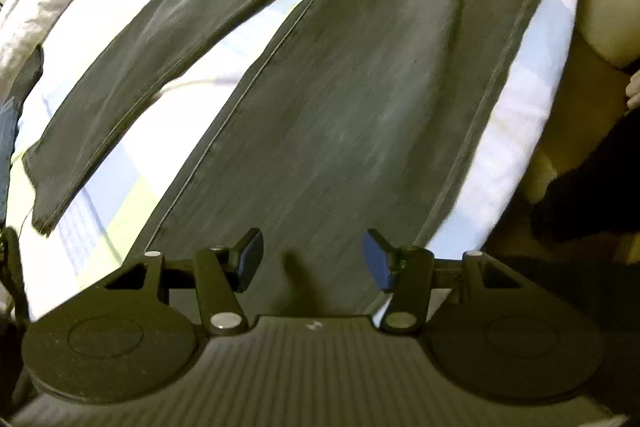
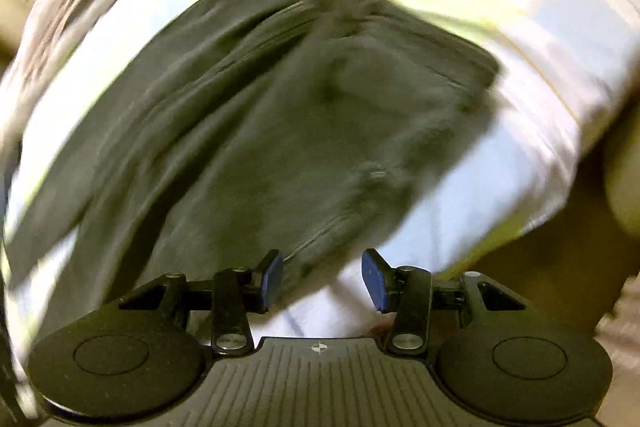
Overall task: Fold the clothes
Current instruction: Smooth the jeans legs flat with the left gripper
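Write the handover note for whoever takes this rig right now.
Left hand-held gripper: open, empty, over the hem end of the near trouser leg.
Right hand-held gripper: open, empty, at the waist end; that view is blurred.
Grey trousers: spread flat on the checked bedsheet, legs splayed apart.
Done: trousers laid out.
Left: no fold made yet; probably bring one leg onto the other, then fold lengthwise.

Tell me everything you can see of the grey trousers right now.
The grey trousers look like faded denim with pale seam stitching. They lie flat on the checked bedsheet, legs spread in a V, hems toward the left gripper, which is open above one leg. The blurred right-wrist view shows the waist end with pockets, by the open right gripper.
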A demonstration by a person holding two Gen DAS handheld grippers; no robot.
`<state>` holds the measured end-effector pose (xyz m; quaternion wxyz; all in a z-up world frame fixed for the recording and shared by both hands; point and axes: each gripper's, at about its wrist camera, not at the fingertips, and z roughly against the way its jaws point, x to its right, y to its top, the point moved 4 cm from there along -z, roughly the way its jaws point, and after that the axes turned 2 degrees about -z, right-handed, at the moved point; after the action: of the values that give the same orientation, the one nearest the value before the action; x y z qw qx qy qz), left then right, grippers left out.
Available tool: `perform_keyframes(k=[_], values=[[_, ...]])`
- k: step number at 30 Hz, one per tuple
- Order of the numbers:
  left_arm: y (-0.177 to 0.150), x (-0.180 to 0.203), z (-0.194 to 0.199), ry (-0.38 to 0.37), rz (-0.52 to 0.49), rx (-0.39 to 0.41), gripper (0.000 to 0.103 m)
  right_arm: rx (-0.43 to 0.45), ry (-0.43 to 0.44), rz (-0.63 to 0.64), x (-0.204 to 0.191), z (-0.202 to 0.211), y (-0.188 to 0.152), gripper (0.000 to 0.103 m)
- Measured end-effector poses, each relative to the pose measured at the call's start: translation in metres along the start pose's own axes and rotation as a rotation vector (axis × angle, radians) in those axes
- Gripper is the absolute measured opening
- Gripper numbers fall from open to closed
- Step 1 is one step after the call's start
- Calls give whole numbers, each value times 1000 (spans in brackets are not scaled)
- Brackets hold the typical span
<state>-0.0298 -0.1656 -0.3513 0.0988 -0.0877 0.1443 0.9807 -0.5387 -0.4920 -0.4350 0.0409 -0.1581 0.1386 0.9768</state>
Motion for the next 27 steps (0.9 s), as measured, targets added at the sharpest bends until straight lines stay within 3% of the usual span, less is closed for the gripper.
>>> perform_keyframes(k=[5, 9, 10, 11, 16, 21, 22, 23, 25, 27], values=[[44, 44, 0, -42, -102, 46, 51, 127, 60, -233, 54, -17, 26, 47], [79, 80, 0, -76, -184, 83, 51, 167, 191, -355, 80, -32, 47, 47], [88, 89, 0, -84, -204, 92, 51, 150, 188, -329, 82, -31, 52, 18], [98, 98, 0, -94, -212, 97, 51, 133, 184, -303, 84, -30, 58, 10], [139, 132, -3, -135, -220, 117, 51, 94, 163, -179, 105, -18, 85, 10], [146, 145, -13, -127, -185, 63, 51, 27, 151, -85, 108, -33, 98, 11], [143, 145, -13, -121, -166, 47, 51, 13, 148, -73, 107, -35, 98, 17], [139, 144, -13, -111, -150, 30, 51, 8, 138, -57, 104, -32, 94, 32], [127, 139, -6, -81, -111, 0, 51, -3, 117, -25, 97, -26, 85, 49], [113, 130, -1, -47, -68, -30, 51, -14, 97, 6, 91, -19, 76, 49]])
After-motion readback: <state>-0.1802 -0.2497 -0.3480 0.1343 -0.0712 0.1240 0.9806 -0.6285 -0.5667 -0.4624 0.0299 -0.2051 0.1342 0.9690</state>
